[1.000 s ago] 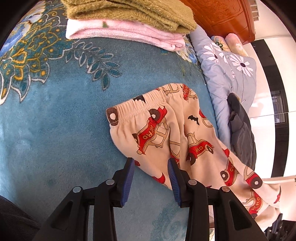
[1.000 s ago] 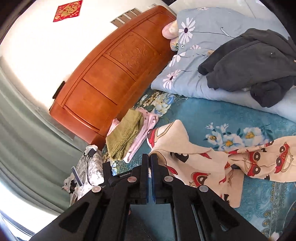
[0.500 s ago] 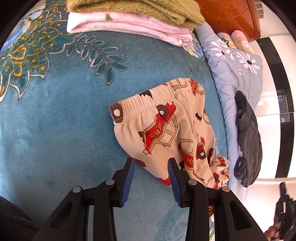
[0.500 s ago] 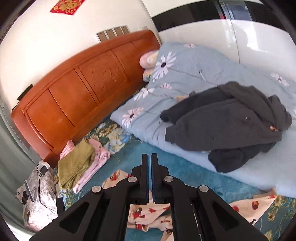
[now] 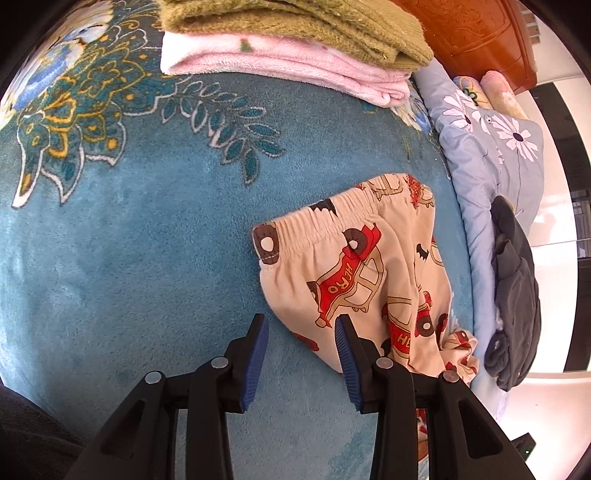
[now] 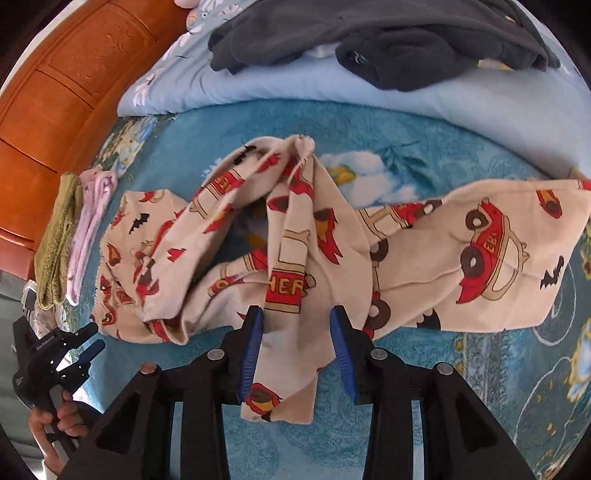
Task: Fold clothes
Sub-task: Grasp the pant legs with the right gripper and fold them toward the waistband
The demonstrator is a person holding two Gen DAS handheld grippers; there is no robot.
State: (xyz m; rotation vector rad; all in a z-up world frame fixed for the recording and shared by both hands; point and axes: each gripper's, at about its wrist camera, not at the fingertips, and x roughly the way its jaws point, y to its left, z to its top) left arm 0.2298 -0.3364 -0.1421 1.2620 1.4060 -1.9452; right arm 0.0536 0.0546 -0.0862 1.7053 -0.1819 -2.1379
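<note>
Beige pyjama trousers with red cars (image 5: pixel 354 273) lie crumpled on the blue floral blanket (image 5: pixel 129 258). Their elastic waistband points up in the left wrist view. My left gripper (image 5: pixel 301 325) is open, its jaws just short of the trousers' lower edge. It also shows in the right wrist view (image 6: pixel 79 339), held by a hand. In the right wrist view the trousers (image 6: pixel 295 240) spread in a bunched heap with one leg out to the right. My right gripper (image 6: pixel 295 317) is open, its jaws either side of a fold of a trouser leg.
A folded olive towel (image 5: pixel 295 22) lies on a folded pink garment (image 5: pixel 280 62) at the far edge. A light blue flowered quilt (image 6: pixel 332 88) carries a dark grey jacket (image 6: pixel 388 40). An orange wooden headboard (image 6: pixel 59 85) stands behind.
My right gripper has opened and come down from looking at the headboard and quilt to the trousers. The left gripper has stayed open near the waistband side.
</note>
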